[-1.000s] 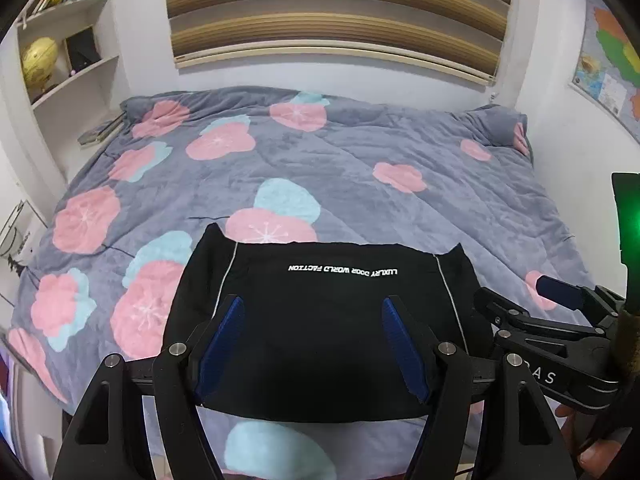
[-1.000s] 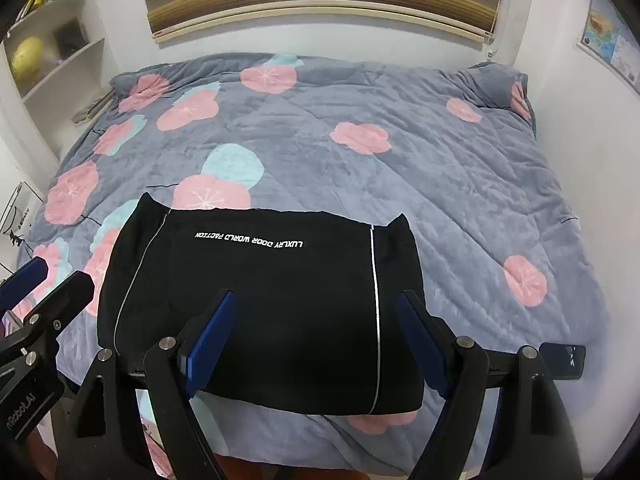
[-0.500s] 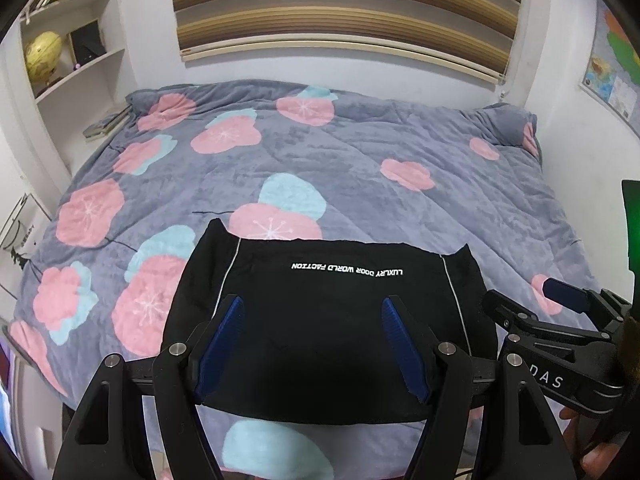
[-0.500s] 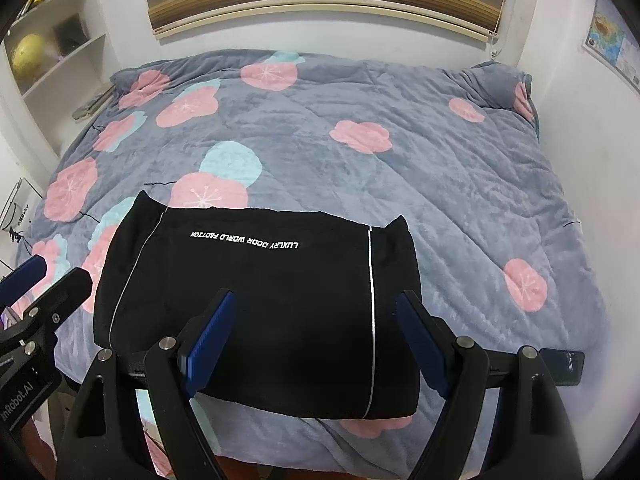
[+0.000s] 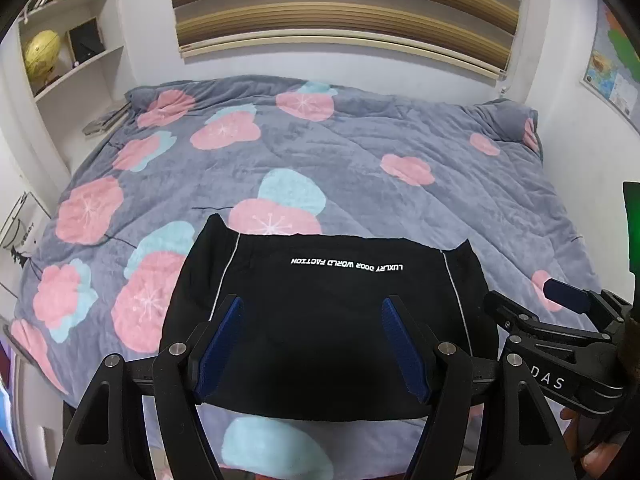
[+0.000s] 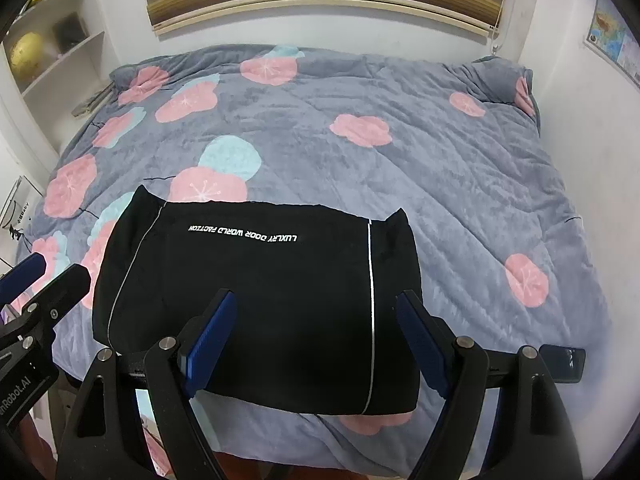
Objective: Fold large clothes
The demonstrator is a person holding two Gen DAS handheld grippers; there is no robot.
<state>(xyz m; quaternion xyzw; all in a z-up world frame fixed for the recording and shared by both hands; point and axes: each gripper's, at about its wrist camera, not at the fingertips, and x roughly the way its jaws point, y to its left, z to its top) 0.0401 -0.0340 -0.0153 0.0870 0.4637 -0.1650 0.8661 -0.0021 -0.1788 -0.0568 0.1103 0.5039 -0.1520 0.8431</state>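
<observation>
Both wrist cameras sit at the bed's [image 5: 400, 128] near edge, angled down and facing the far wall. Left view stands left of right view. Shared: folded black garment [image 5: 332, 328] [image 6: 260, 304], flowered quilt, blinds.

Beyond and to the right of the folded black fabric garment with white piping [image 6: 256, 300], the grey flower-patterned plush bedspread [image 6: 420, 160] lies bare, apart from a dark flat phone [image 6: 562, 362] near its right front edge.

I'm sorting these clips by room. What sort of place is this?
Most likely a home bedroom: a bed under a grey flowered blanket, a white wall shelf with books and a globe, and a folded black garment on the blanket.
</observation>
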